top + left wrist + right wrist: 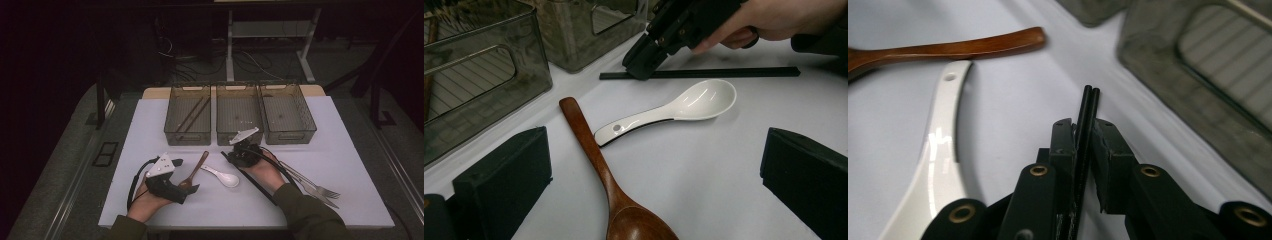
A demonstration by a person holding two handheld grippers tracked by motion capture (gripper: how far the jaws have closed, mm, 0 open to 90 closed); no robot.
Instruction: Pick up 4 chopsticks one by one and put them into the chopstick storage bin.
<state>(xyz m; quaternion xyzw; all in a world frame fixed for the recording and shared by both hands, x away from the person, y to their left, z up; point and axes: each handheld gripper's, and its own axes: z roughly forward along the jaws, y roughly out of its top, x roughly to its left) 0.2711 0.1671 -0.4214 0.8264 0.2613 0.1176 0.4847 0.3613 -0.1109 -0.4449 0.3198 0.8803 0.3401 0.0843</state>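
Nearest, the left tongs [186,190] rest wide open on the white surface [350,200], astride the glossy brown wooden spoon [600,165]. At 1 o'clock from it lies a smooth white ceramic spoon [684,106]. Beyond, the right tongs [1083,142] are clamped on 2 slim black chopsticks [1088,107] lying flat. The pick-up seems in hand; next comes a level lift to the 3 smoky plastic bins [239,120] at 12 o'clock.
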